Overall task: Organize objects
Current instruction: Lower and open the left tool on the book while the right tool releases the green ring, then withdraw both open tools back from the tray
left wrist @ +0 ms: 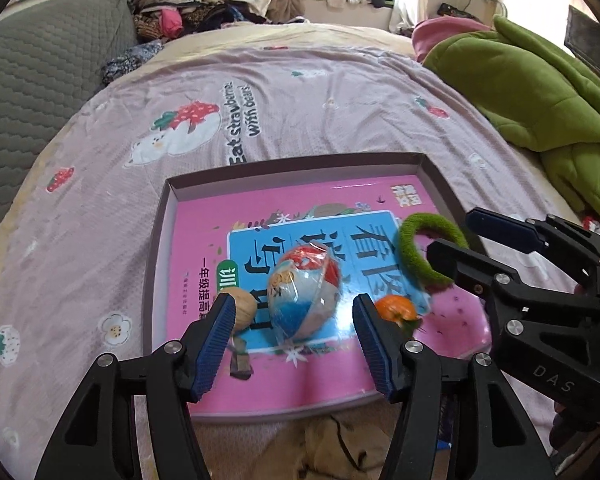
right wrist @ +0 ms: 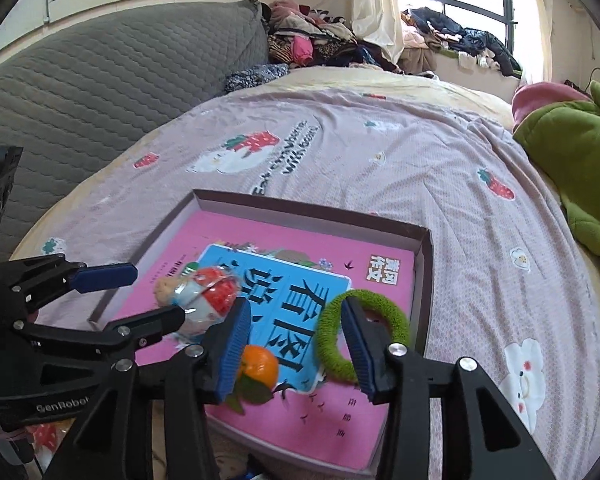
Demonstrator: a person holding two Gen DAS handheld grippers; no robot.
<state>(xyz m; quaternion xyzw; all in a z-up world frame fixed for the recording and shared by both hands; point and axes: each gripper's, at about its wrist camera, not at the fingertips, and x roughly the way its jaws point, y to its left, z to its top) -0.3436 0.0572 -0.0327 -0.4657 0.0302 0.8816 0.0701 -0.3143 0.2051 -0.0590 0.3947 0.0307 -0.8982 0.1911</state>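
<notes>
L gripper (left wrist: pixel 294 344): fingers spread wide, nothing pinched. Hangs over the near part of the box.
R gripper (right wrist: pixel 292 346): fingers spread too, nothing pinched. One blue finger (right wrist: pixel 360 344) pokes thru the green ring, the other sits by the orange.
Egg toy (left wrist: pixel 306 290): red, white & blue, shiny wrap. Lies on the book, right btwn the L gripper's fingers but not touching them.
Nut (left wrist: pixel 242 310): round, brown. Just left of the egg toy, behind the L gripper's left finger.
Orange (right wrist: pixel 258 366): small, w/ green leaves. Near side of the book, right of the egg toy.
Green ring (right wrist: pixel 362 336): fuzzy hair tie. Right side of the book, close to the box wall.
Book (right wrist: pixel 300 400): pink w/ a blue panel. Lies flat in the box & fills most of it.
Box (left wrist: pixel 162 236): low, dark rim. Sits on the bed, near side.
Bed sheet (left wrist: pixel 300 112): pale purple, strawberries & bears on it.
Green blanket (left wrist: pixel 540 92): bunched up, far right.
Gray cushion (left wrist: pixel 40 80): far left.
Clothes pile (left wrist: pixel 180 8): far end of the bed.
</notes>
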